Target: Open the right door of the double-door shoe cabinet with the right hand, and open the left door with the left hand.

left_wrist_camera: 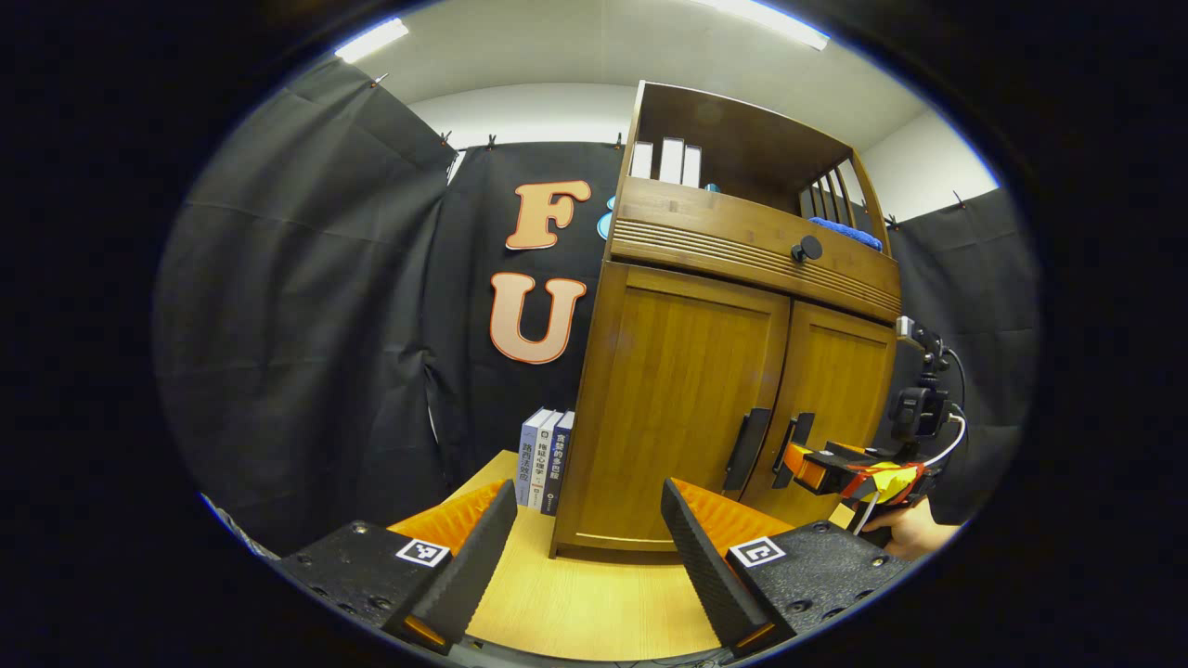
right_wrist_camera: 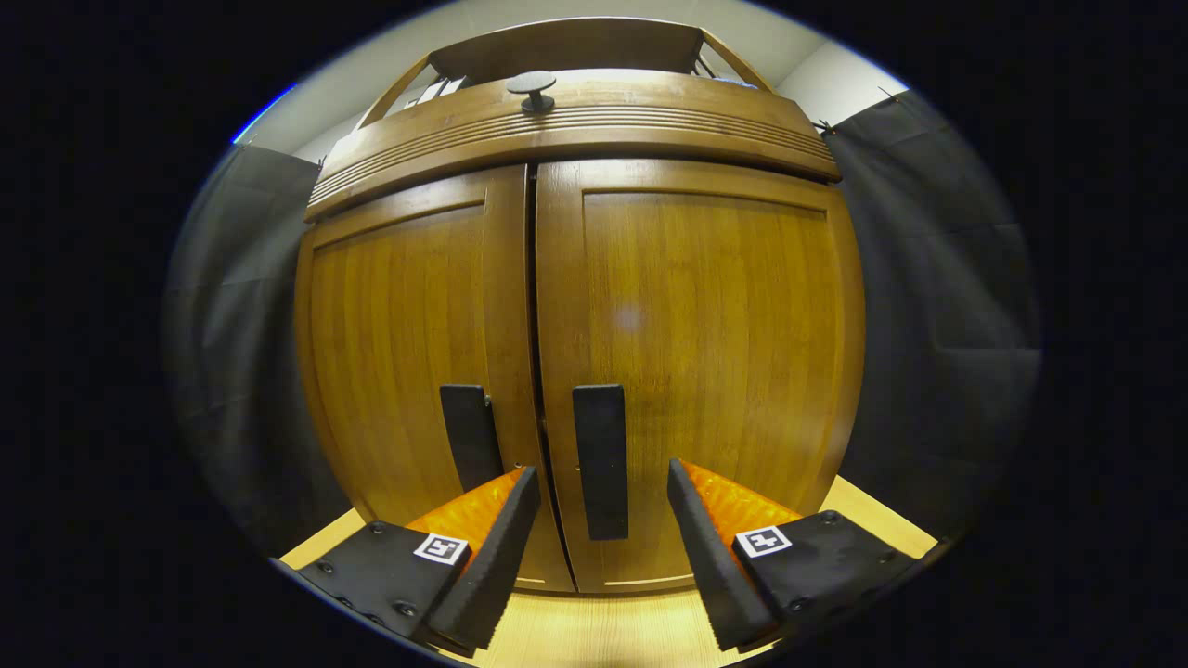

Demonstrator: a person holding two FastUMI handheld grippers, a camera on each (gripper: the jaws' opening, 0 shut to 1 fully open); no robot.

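Standing shut on the pale wooden tabletop (left_wrist_camera: 594, 603): a brown wooden double-door shoe cabinet (right_wrist_camera: 575, 306), both doors closed, a thin dark seam running between them. Hanging low on each door beside that seam: a flat dark upright handle, the left door handle (right_wrist_camera: 471, 436) and the right door handle (right_wrist_camera: 600, 461).

Hovering in front of the right door with fingers spread wide and gripping nothing: the right gripper (right_wrist_camera: 603, 520). Lying between its two fingers, just ahead of the tips, without visible contact: the right door handle. Sitting just to the left of its left finger: the left door handle.

Waiting farther back and off to the left of the cabinet, fingers likewise wide apart and empty: the left gripper (left_wrist_camera: 589, 520), pointing at the cabinet's near left corner, well apart from the left door handle.

Leaning against the cabinet's left side: several upright books (left_wrist_camera: 546, 459). Topping the doors: a ribbed drawer front with a round dark knob (left_wrist_camera: 807, 248), and an open shelf above holding white boxes (left_wrist_camera: 666, 160).
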